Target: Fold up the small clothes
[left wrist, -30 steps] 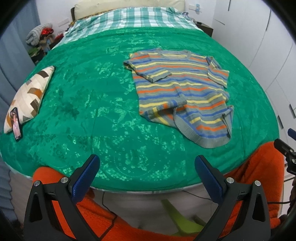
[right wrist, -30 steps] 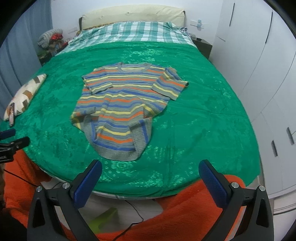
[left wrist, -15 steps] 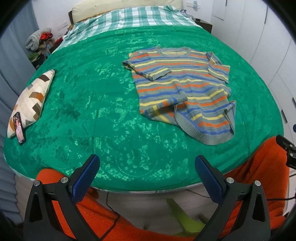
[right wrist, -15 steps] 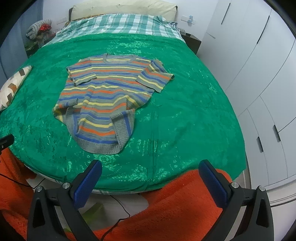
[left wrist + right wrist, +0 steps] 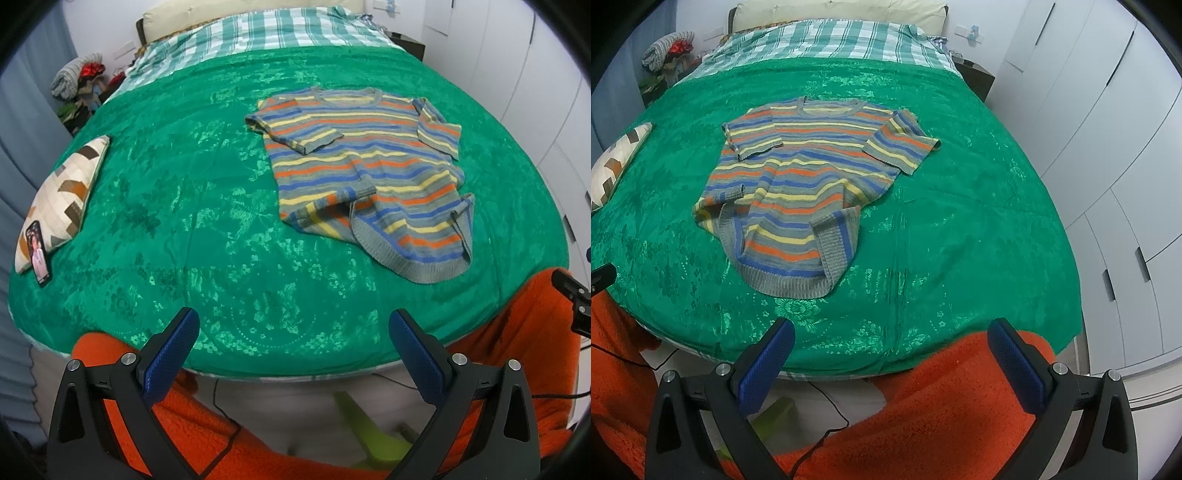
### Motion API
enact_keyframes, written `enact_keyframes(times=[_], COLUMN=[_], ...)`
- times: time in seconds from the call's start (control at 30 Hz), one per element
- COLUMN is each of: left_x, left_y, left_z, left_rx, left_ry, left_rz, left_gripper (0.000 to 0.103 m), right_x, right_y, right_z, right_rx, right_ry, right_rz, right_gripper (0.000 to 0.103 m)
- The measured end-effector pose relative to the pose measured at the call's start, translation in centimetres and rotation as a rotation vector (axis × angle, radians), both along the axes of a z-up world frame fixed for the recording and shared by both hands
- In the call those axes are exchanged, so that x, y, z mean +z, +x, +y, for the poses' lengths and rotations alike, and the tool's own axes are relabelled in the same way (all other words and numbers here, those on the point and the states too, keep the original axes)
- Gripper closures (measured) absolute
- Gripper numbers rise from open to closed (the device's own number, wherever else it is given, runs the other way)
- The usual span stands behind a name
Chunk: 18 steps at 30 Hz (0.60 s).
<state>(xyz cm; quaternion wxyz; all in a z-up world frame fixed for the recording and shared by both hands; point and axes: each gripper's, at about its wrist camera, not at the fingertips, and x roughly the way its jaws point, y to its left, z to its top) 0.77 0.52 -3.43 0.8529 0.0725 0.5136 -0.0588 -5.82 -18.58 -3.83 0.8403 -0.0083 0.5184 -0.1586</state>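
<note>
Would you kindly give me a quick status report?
Left gripper and right gripper open, empty. Striped knitted sweater rumpled on green bedspread, unfolded, hem turned up. Nothing in the way.

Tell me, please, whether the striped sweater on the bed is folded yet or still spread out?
Mostly spread: the striped sweater lies flat on the green bedspread, only its hem corners and one sleeve turned over.

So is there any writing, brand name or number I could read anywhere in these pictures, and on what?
None can be read.
The phone beside the patterned cushion has a lit screen showing a picture; any text on it is too small to read.
The striped sweater shows only stripes, with no label or print in sight.
</note>
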Motion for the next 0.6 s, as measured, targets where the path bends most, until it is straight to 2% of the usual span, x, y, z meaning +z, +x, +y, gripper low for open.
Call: enact_keyframes(times=[0.23, 0.3, 0.47, 0.53, 0.6], left_x=[-0.2, -0.3, -0.3, -0.4, -0.6], left_y=[0.0, 0.2, 0.5, 0.5, 0.5], left_z=[0.0, 0.1, 1.0, 1.4, 1.6], left_rx=[0.003, 0.007, 0.040, 0.055, 0.061], left_ry=[0.005, 0.009, -0.001, -0.005, -0.005], left_rz=[0.003, 0.004, -0.006, 0.000, 0.005], left_gripper=[0.001, 0.001, 0.001, 0.001, 0.001], right_x=[-0.5, -0.8, -4.0, -5.4, -7.0], right_y=[0.0, 0.2, 3.0, 4.6, 6.9], right_z=[0.0, -0.3, -3.3, -3.3, -2.3], right_rx=[-0.010, 0.012, 0.019, 0.024, 0.073], right_ry=[-0.002, 0.026, 0.204, 0.292, 0.385], right_rz=[0.015, 0.012, 0.021, 0.040, 0.042], right_gripper=[0.000, 0.000, 0.001, 0.008, 0.022])
